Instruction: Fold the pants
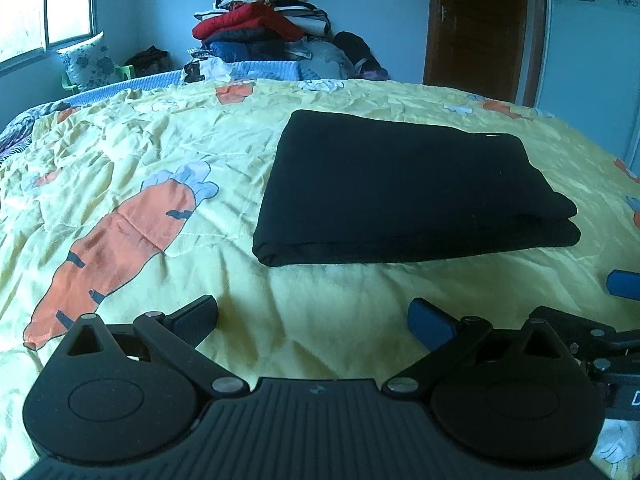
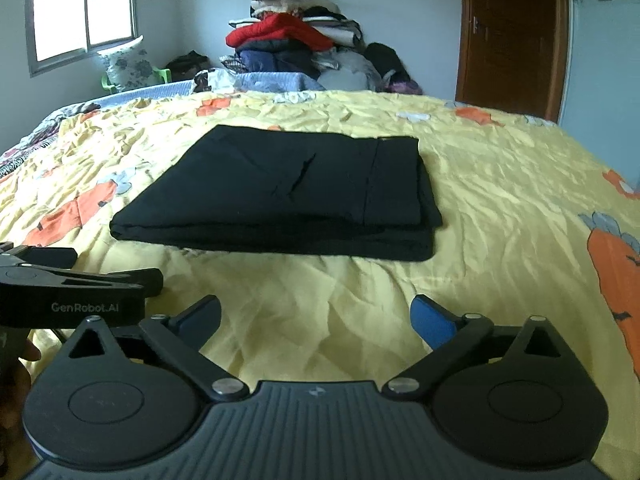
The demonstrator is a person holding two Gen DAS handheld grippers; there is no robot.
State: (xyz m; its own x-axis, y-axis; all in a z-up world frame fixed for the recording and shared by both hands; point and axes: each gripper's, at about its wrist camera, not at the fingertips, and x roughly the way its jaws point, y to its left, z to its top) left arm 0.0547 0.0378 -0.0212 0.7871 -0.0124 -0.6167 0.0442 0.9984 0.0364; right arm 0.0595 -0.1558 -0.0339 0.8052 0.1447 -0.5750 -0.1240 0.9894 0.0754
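The black pants (image 1: 404, 188) lie folded in a flat rectangular stack on the yellow carrot-print bedspread (image 1: 160, 152); they also show in the right wrist view (image 2: 288, 196). My left gripper (image 1: 314, 322) is open and empty, hovering over bare bedspread in front of the pants' near edge. My right gripper (image 2: 316, 320) is open and empty, likewise short of the pants. The left gripper's body shows at the left edge of the right wrist view (image 2: 72, 284); a blue finger of the right gripper shows at the right edge of the left wrist view (image 1: 624, 284).
A tall pile of clothes (image 1: 260, 28) stands against the far wall behind the bed. A brown door (image 1: 480, 24) is at the back right. A window (image 2: 80, 12) and a flowered pillow (image 2: 128, 64) are at the back left.
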